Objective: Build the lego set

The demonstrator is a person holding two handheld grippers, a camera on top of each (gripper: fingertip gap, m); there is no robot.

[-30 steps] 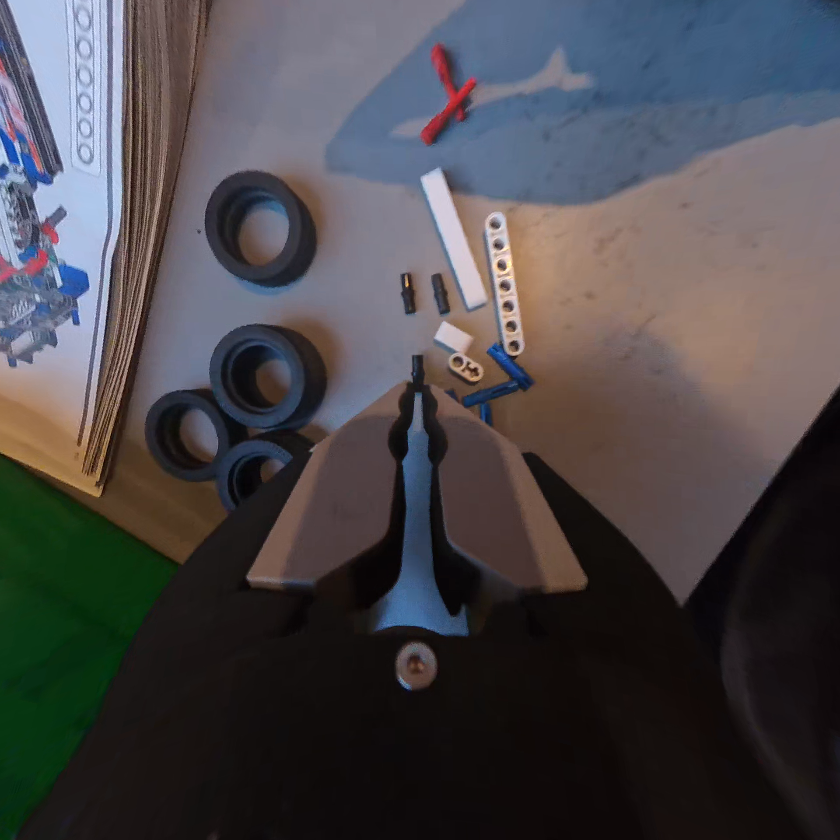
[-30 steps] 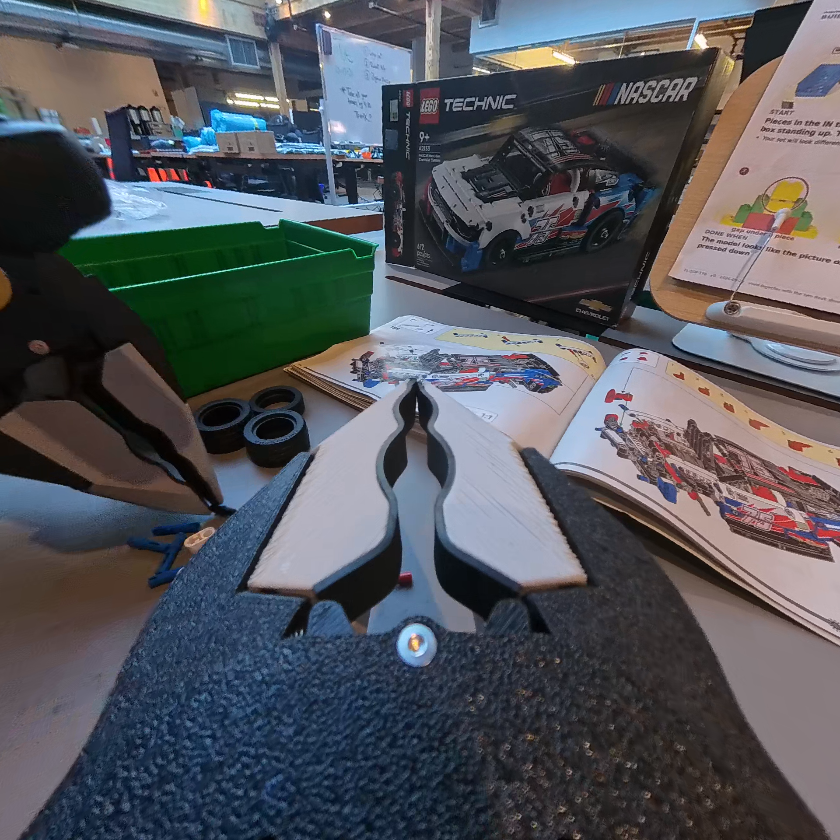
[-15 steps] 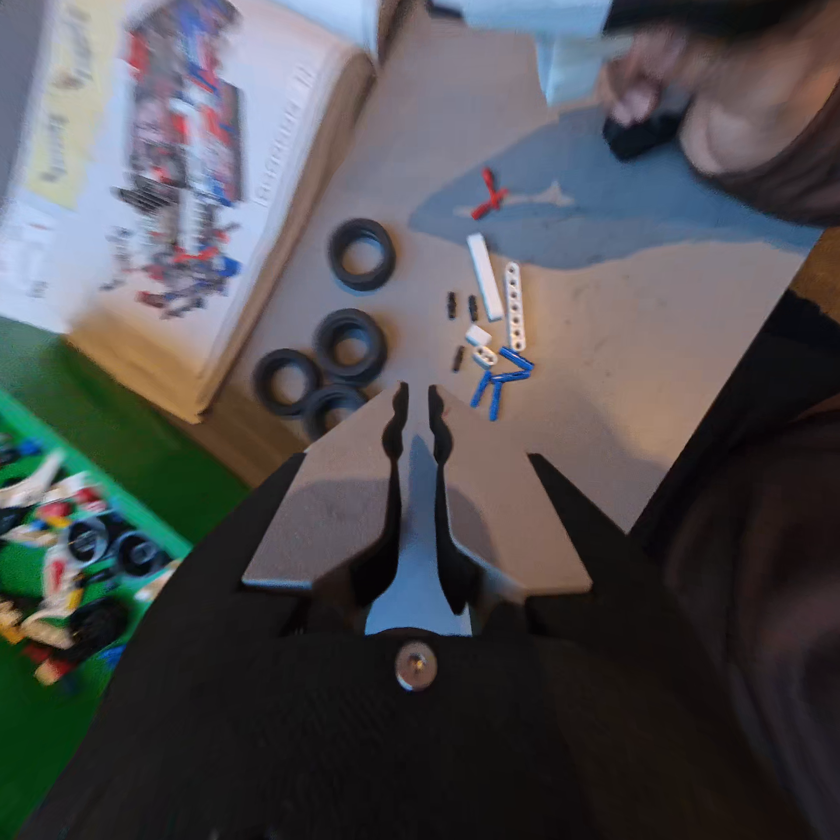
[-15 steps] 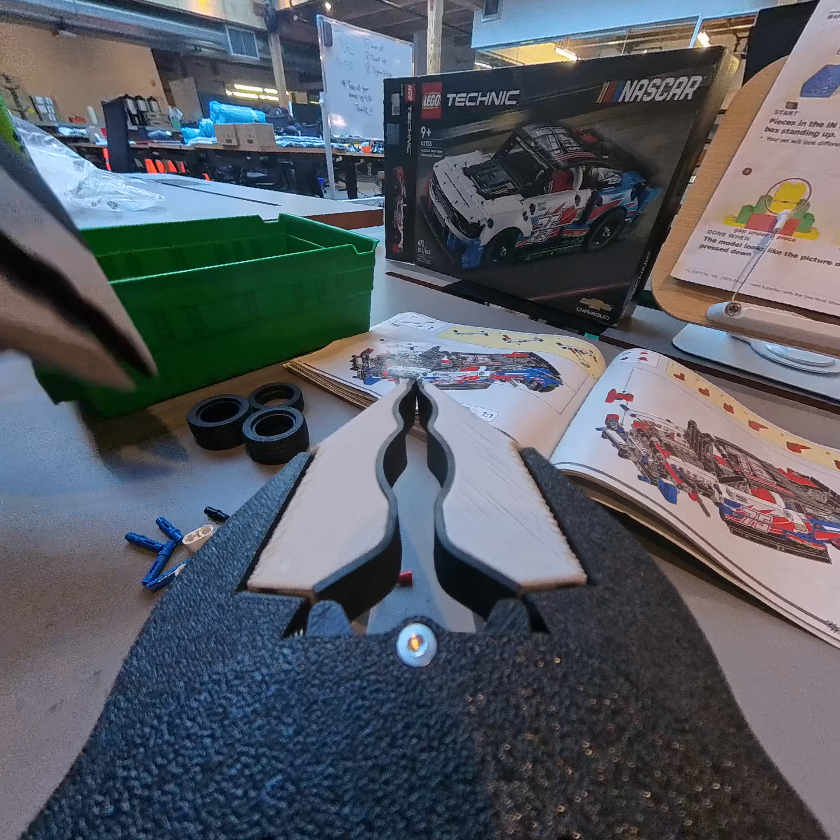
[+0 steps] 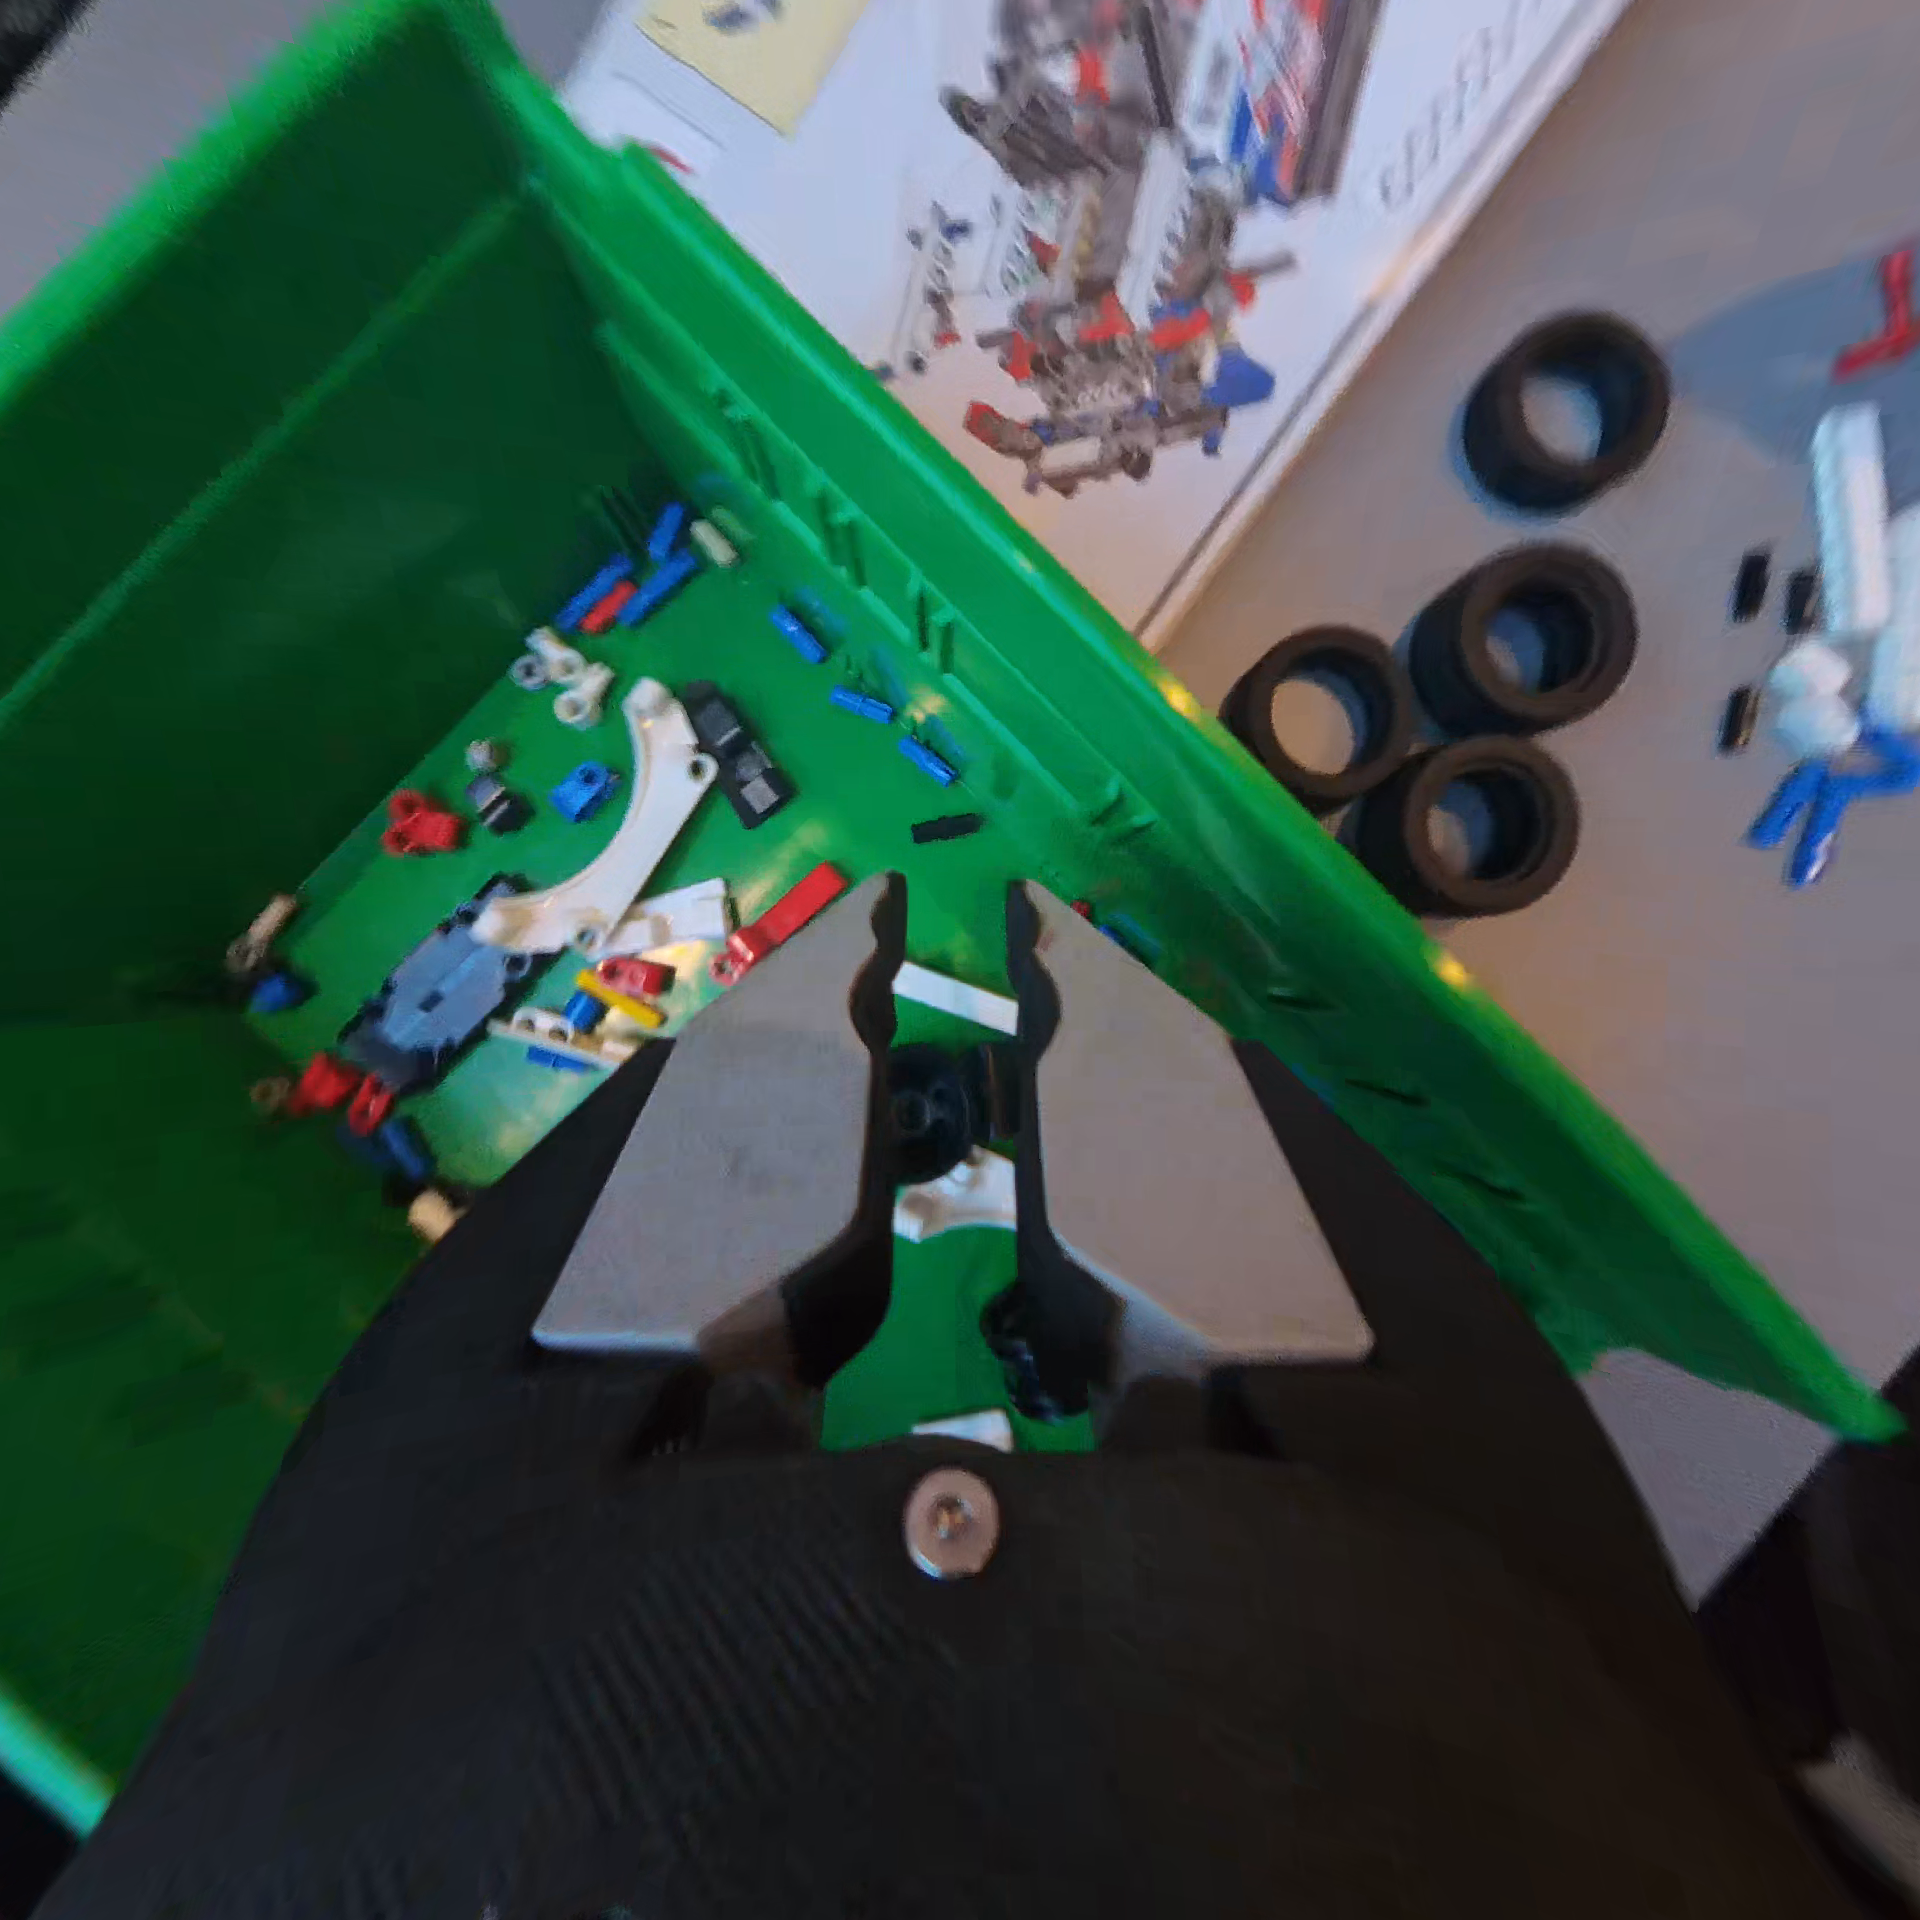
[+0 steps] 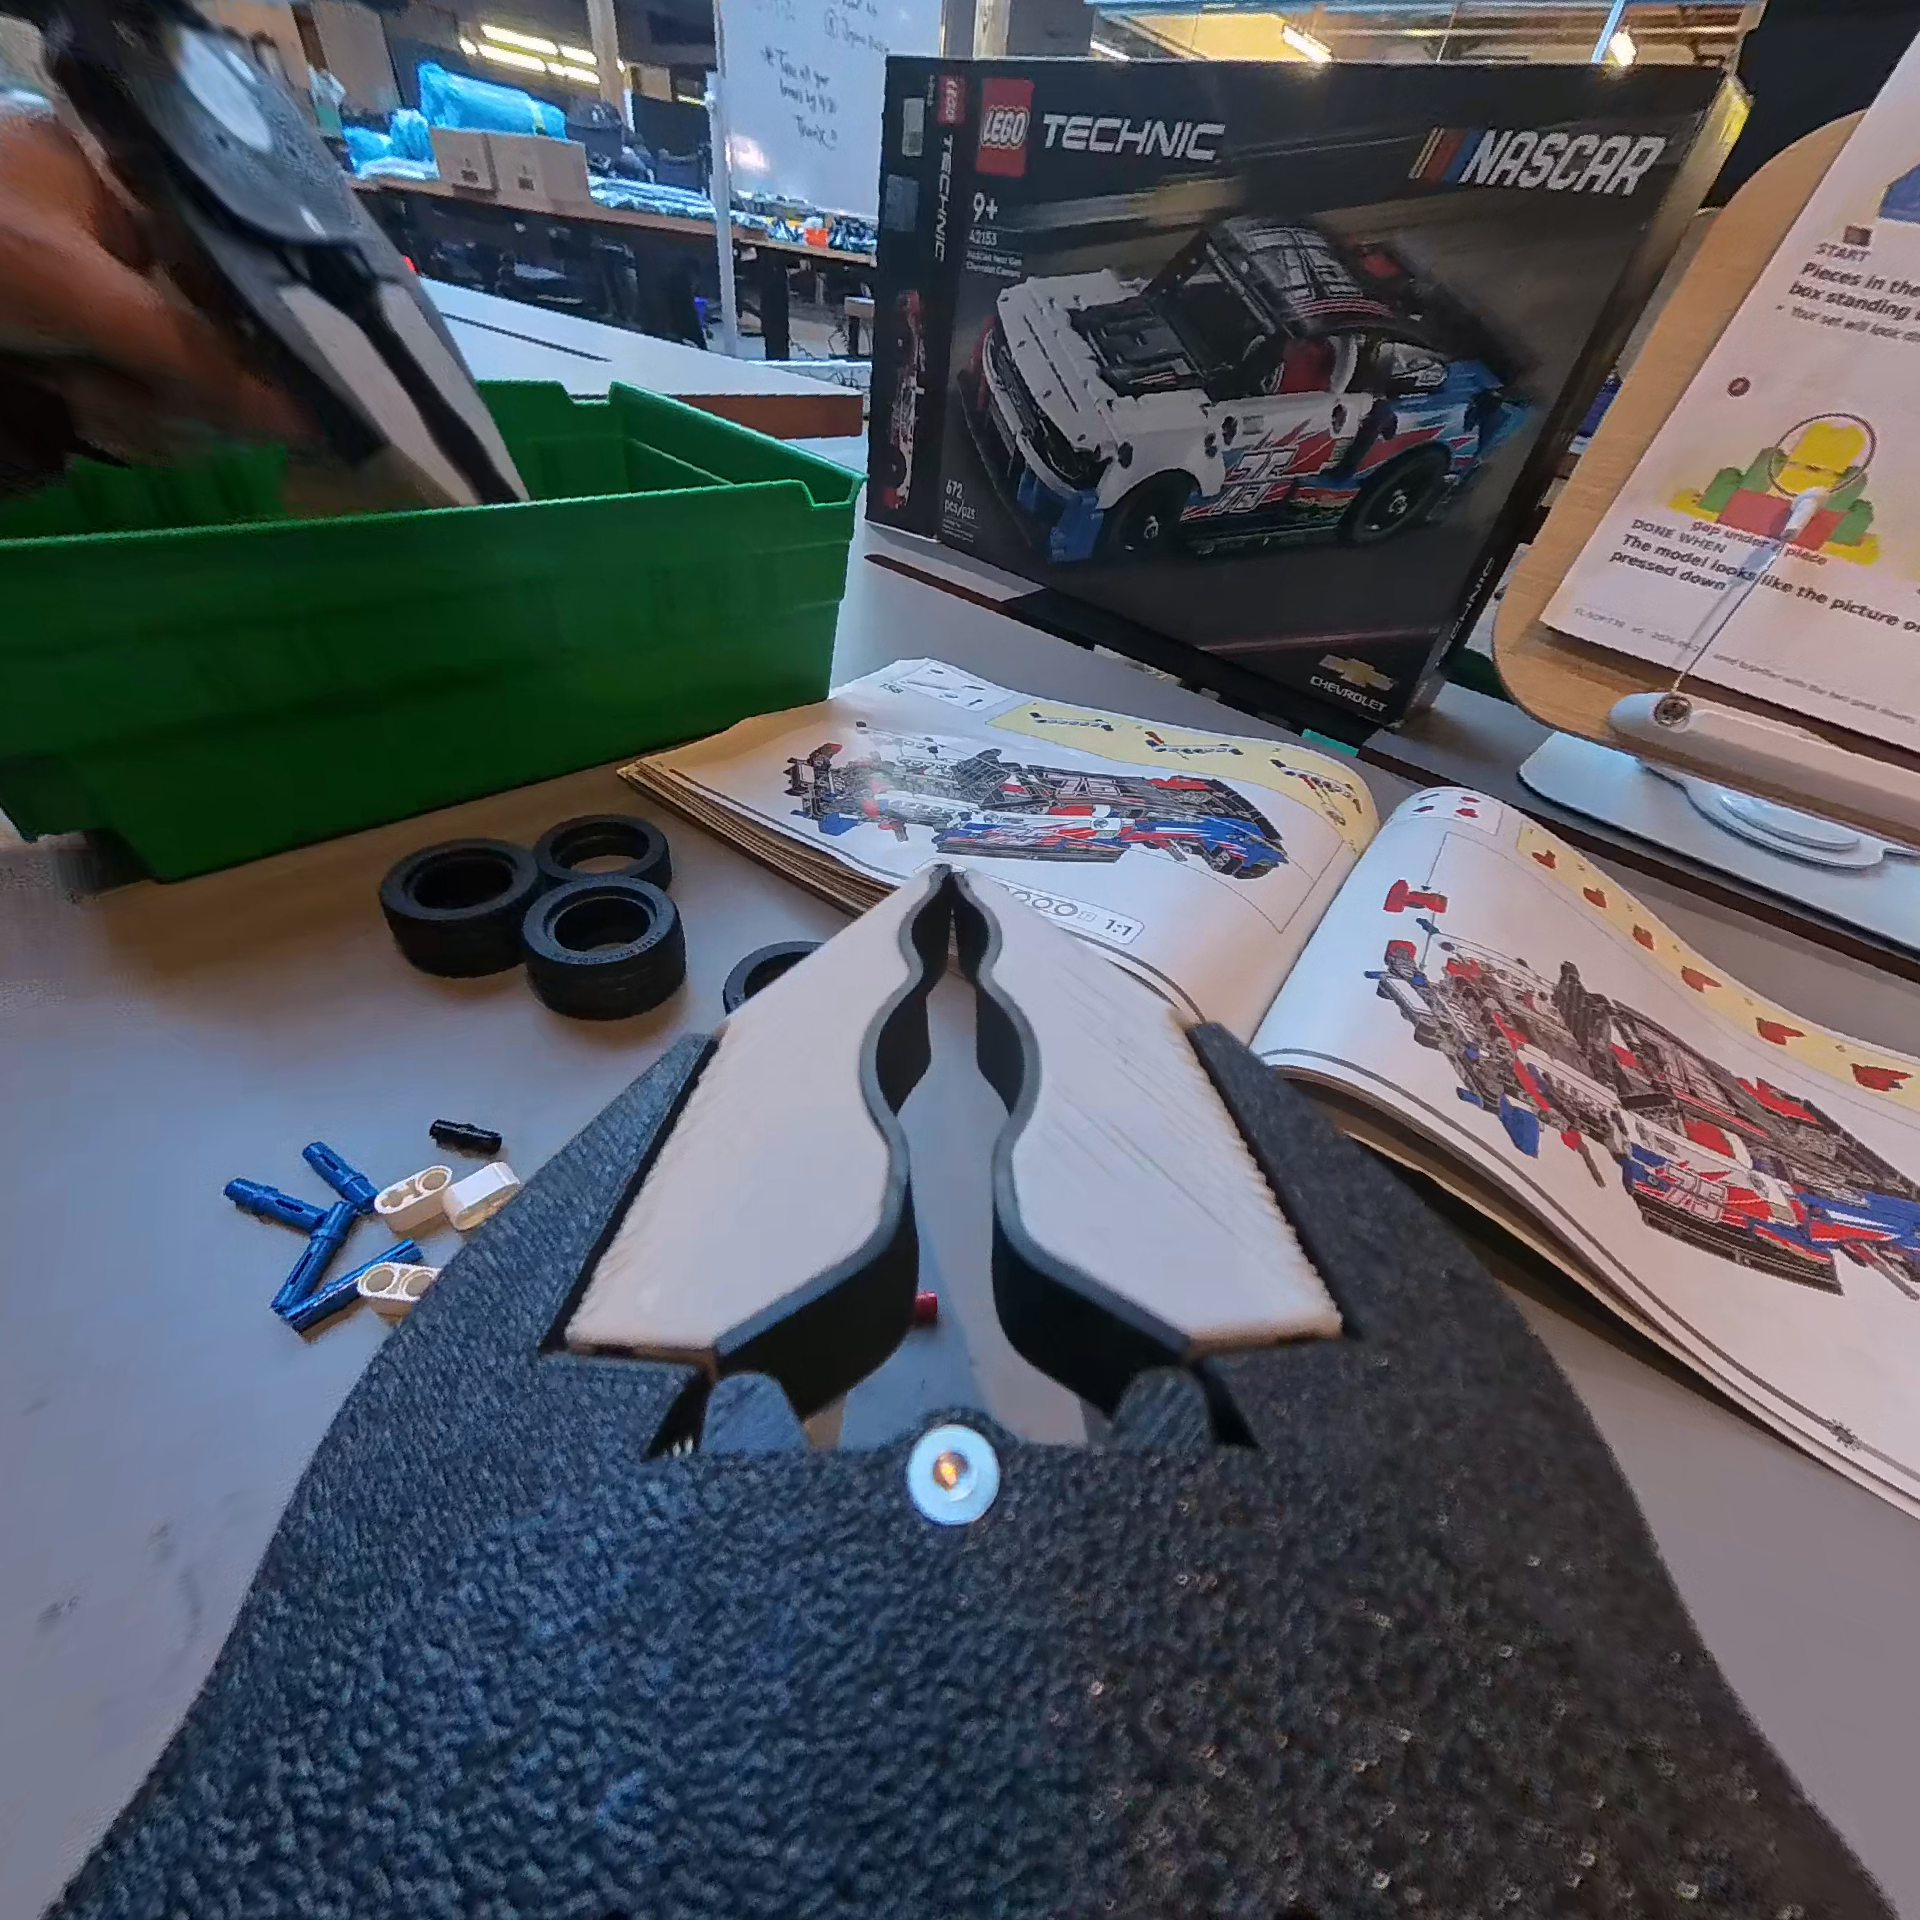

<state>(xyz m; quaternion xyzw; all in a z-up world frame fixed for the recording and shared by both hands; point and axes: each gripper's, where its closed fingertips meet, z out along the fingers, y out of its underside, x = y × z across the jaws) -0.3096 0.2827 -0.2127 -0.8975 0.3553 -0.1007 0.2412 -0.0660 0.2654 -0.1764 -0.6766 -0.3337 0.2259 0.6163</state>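
The left gripper [image 5: 951, 904] hangs tilted down over the green bin [image 5: 312, 436] of loose lego pieces [image 5: 582, 873], jaws apart and empty. The right gripper [image 6: 951, 883] rests low near the open instruction booklet [image 6: 1091, 790], tips together, with four black tyres [image 6: 603, 935] left of it.

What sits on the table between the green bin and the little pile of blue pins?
In the right wrist view, black tyres lie between the green bin and the blue pins, along with bare table.

Grey table [image 6: 125, 1455]; behind, long workbenches [image 6: 623, 223], whiteboard [image 6: 800, 94], perhaps ceiling lights.
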